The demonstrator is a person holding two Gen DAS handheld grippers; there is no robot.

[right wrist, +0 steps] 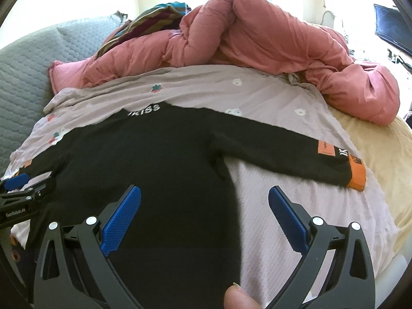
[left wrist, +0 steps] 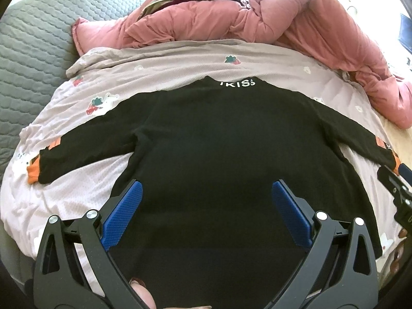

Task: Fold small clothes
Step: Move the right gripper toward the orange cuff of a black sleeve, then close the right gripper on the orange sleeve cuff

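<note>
Left wrist: both claws (left [left wrist: 204,189], right [right wrist: 204,193]) wide above black sweater [left wrist: 219,141]; pink duvet [left wrist: 257,18] behind.

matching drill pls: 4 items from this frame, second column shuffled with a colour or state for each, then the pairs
1. sweater
2. duvet
3. sleeve cuff
4. left gripper

A. orange
B. pink, bunched up at the far side of the bed
C. open, holding nothing
D. black, spread flat with sleeves out

Pairs: 1-D, 2-B, 3-A, 4-C
</note>
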